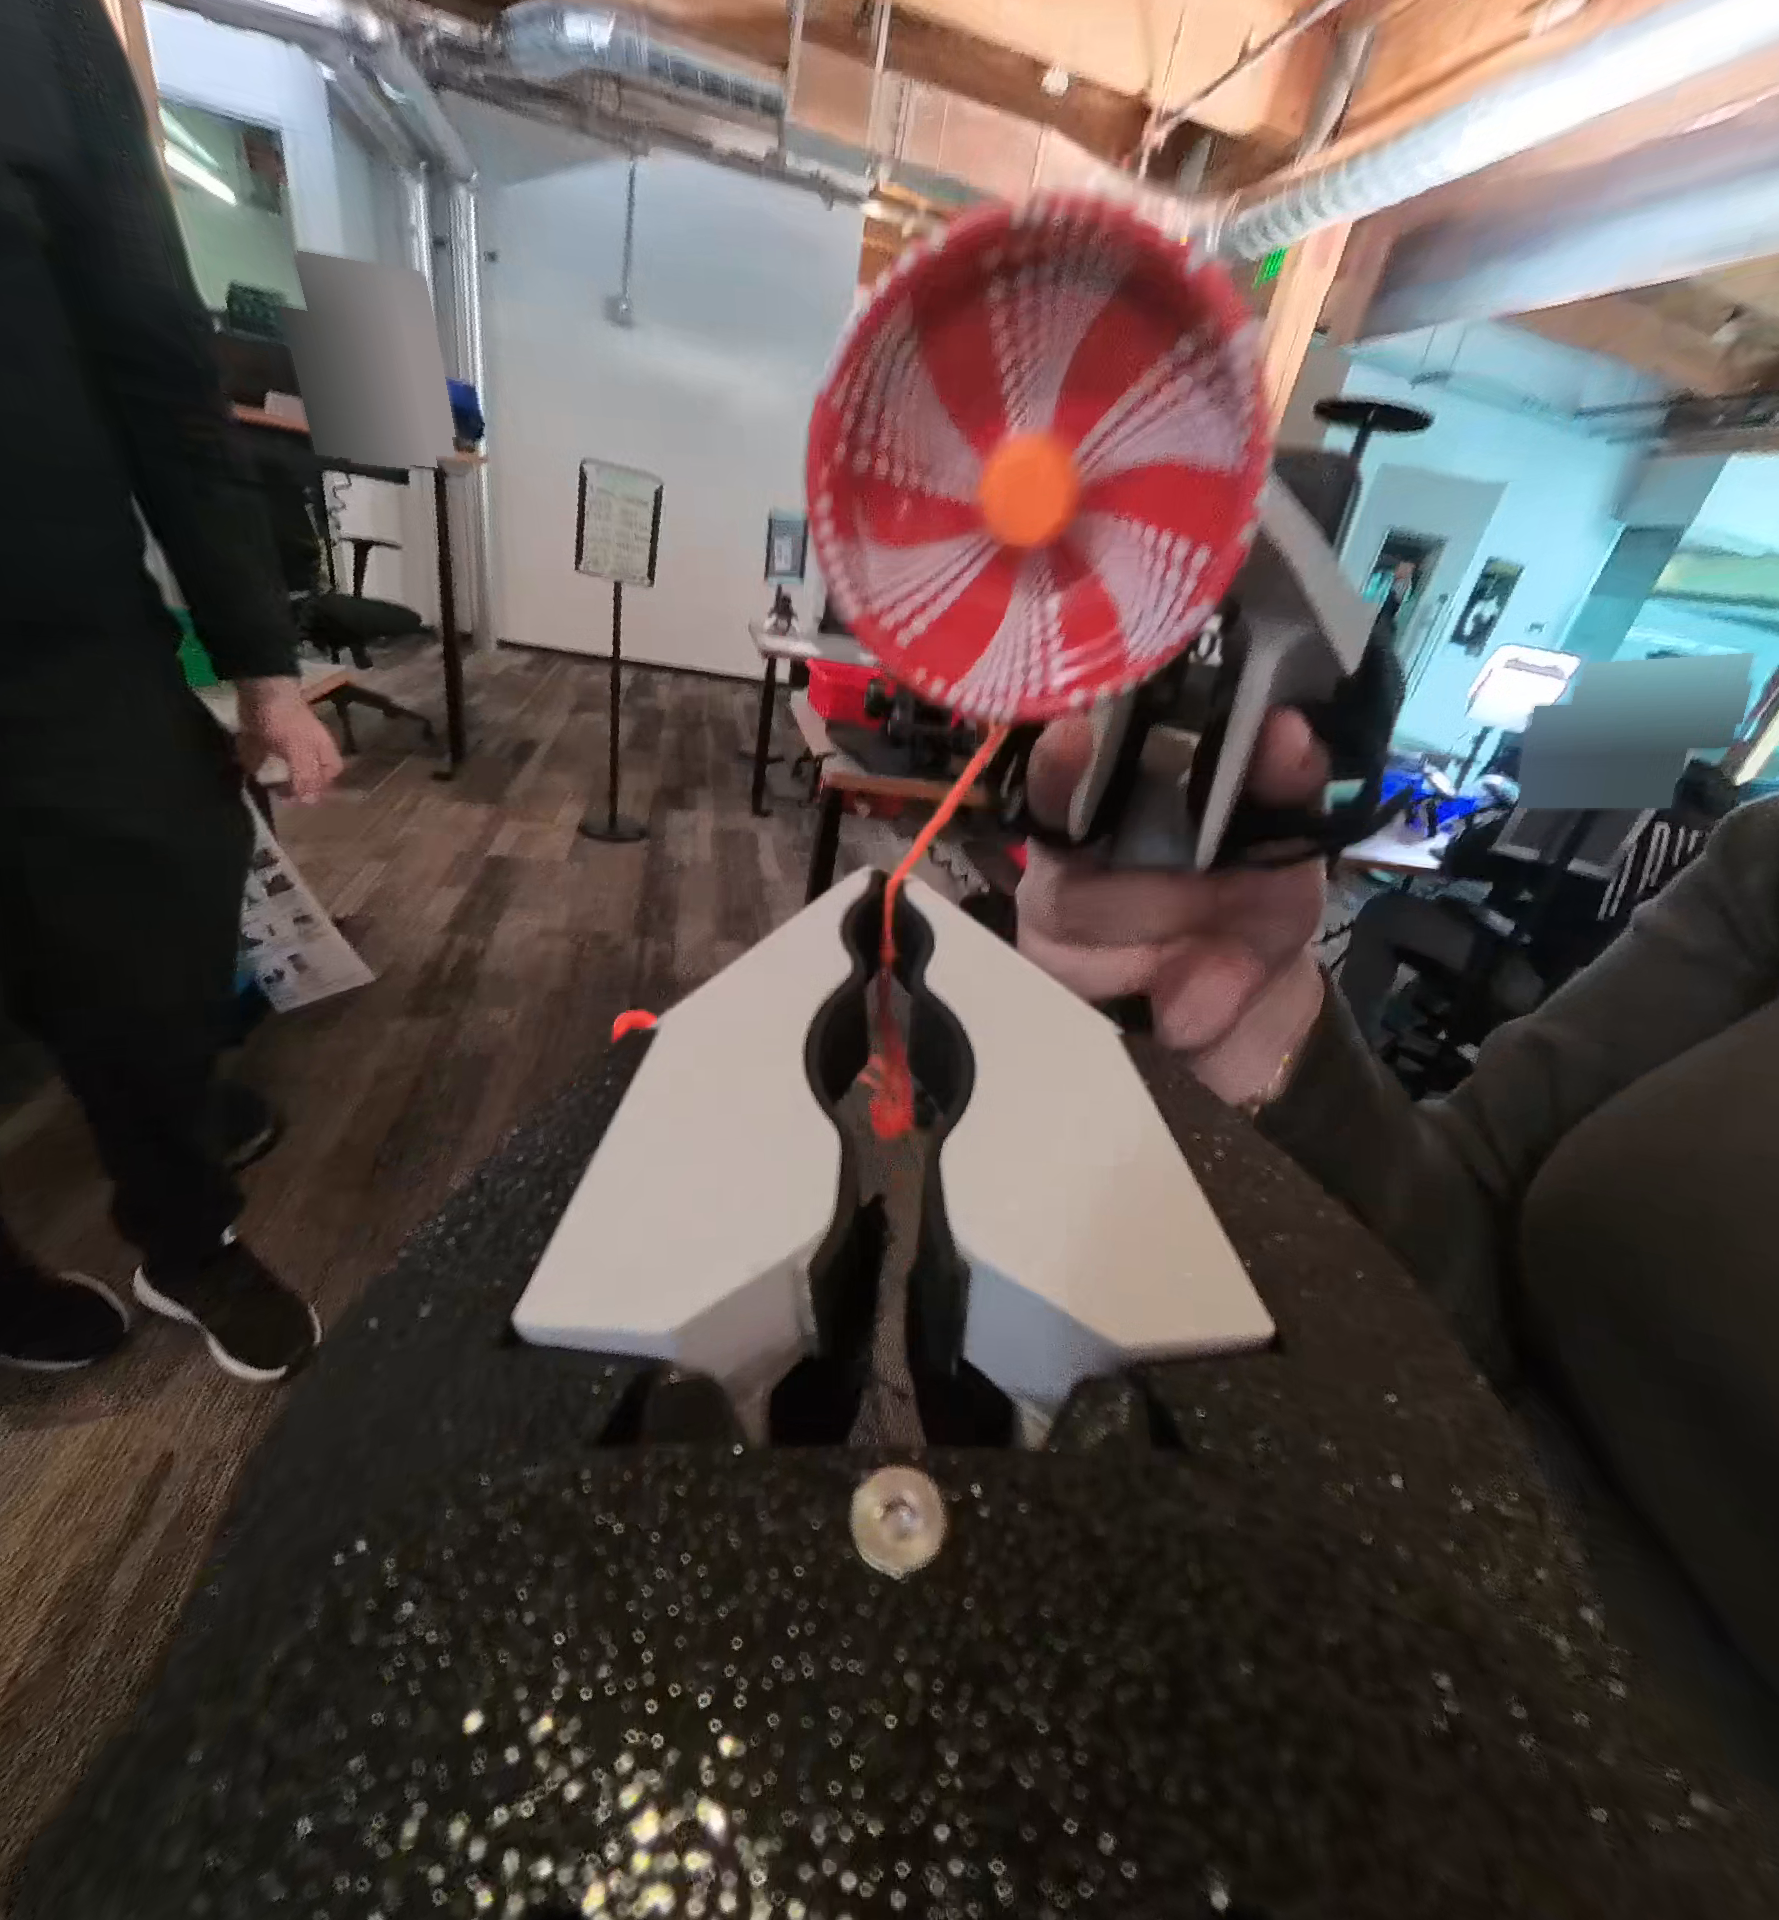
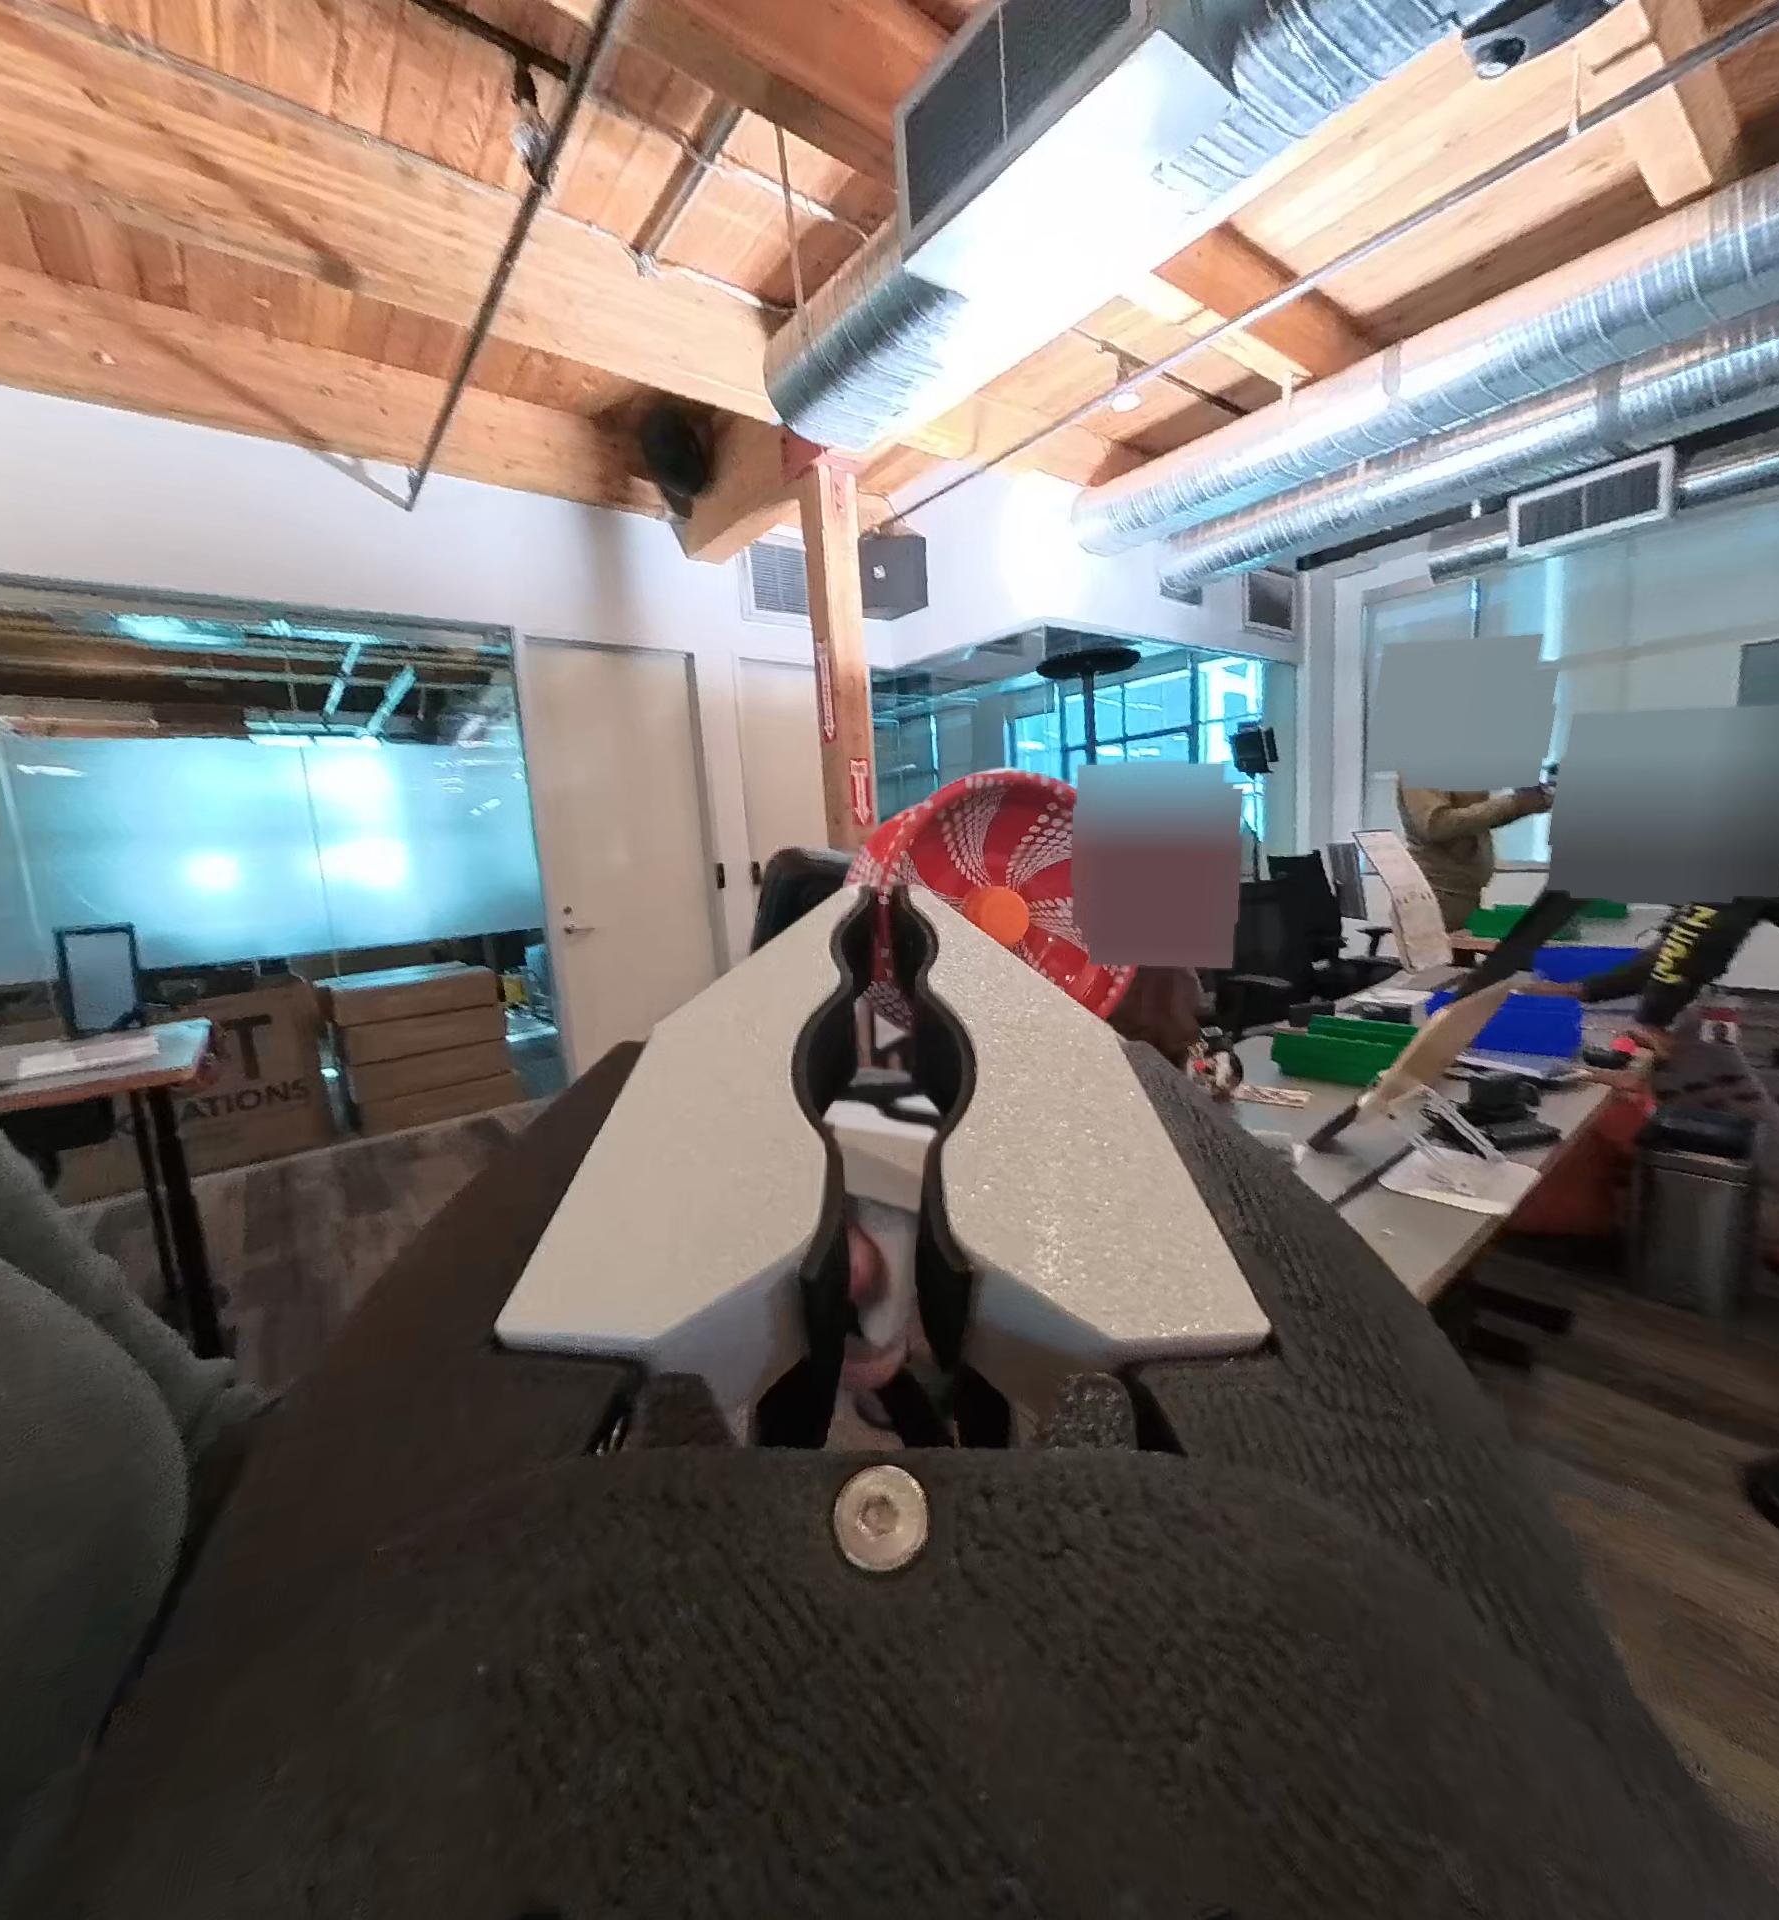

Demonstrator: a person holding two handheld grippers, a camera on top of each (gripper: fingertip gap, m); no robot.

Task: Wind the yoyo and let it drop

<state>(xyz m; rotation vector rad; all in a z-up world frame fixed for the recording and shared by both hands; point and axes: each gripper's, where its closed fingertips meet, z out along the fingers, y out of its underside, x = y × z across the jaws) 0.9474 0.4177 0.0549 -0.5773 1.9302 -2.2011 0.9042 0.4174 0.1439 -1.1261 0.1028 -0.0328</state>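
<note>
1. One red-and-white yoyo [image 1: 1036, 457], a dished disc with a swirl of dotted spokes and an orange hub, hangs in the air just beyond the left tongs' [image 1: 883, 894] tips, blurred.
2. Its orange string [image 1: 942, 810] runs from the yoyo's lower rim down between those tips, which are clenched on it; a knotted end lies in the scalloped gap behind.
3. Right tongs [image 2: 890, 899], angled upward toward the ceiling, are closed on the yoyo's edge at the tips.
4. A bare hand [image 1: 1165, 935] grips the right tongs' handle, beside the left tips.
5. Both tongs have smooth grey wedge fingers on grainy black bodies.
</note>
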